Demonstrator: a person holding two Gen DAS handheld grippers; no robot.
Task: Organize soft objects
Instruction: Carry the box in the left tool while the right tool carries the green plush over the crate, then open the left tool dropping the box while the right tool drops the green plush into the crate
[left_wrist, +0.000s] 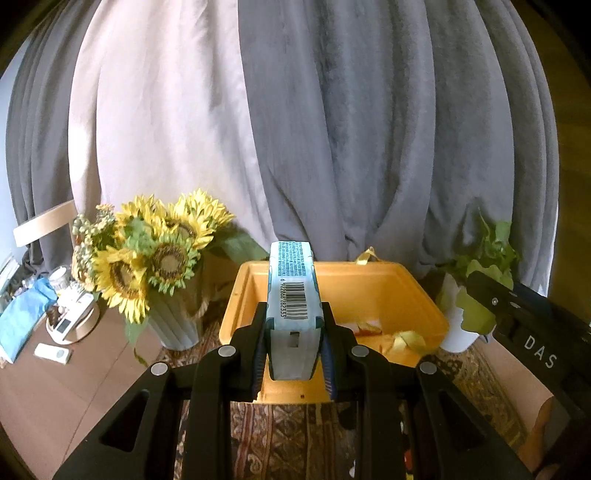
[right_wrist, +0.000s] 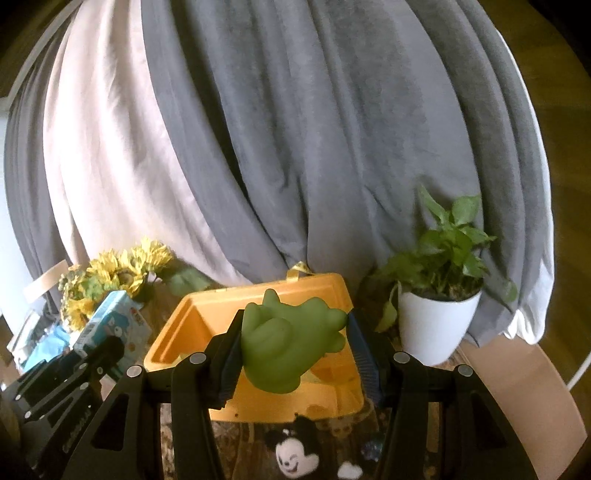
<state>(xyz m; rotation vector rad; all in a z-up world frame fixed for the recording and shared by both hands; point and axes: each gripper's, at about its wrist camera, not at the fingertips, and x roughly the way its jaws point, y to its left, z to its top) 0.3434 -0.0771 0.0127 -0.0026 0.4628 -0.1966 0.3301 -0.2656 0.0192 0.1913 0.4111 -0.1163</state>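
My left gripper (left_wrist: 294, 325) is shut on a light blue tissue pack (left_wrist: 293, 295) with a barcode, held above the near rim of the orange bin (left_wrist: 406, 295). The pack also shows in the right wrist view (right_wrist: 114, 325), at the left. My right gripper (right_wrist: 293, 332) is shut on a soft green toy (right_wrist: 288, 343), held over the orange bin (right_wrist: 184, 332). A black-and-white mouse plush (right_wrist: 295, 458) lies on the patterned rug in front of the bin. Yellow ribbon scraps (left_wrist: 406, 339) lie inside the bin.
A vase of sunflowers (left_wrist: 155, 254) stands left of the bin. A potted green plant in a white pot (right_wrist: 436, 325) stands right of it. Grey and pale curtains (left_wrist: 332, 129) hang behind. Small items (left_wrist: 62, 325) sit on the wooden surface at left.
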